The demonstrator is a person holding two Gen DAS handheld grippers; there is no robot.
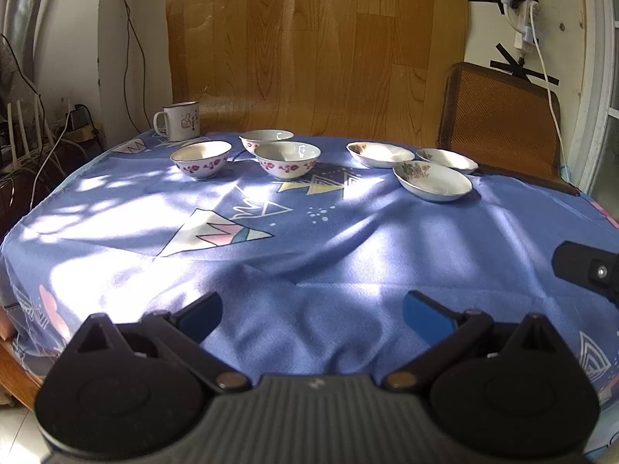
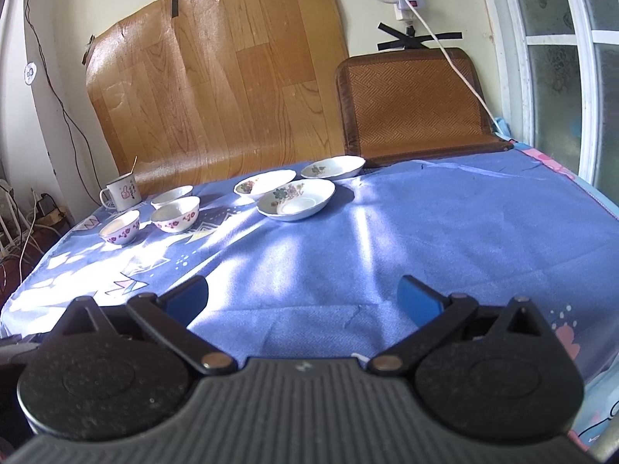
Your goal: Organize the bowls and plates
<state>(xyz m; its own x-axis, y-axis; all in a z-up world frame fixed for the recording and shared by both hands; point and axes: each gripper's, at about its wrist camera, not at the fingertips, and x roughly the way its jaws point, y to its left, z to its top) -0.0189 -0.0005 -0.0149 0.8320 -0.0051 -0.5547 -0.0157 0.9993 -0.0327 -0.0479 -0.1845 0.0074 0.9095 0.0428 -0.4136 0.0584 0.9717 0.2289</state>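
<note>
Both my left gripper (image 1: 311,315) and right gripper (image 2: 303,297) hang released over the near edge of the blue patterned tablecloth (image 1: 309,263). Along the far edge sit three white floral bowls (image 1: 288,159), three shallow white floral plates (image 1: 432,181) and a white enamel mug (image 1: 178,120); nothing blocks them.

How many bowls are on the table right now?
3 bowls, grouped right of the mug: left bowl, back bowl, front bowl. None looks hidden.
</note>
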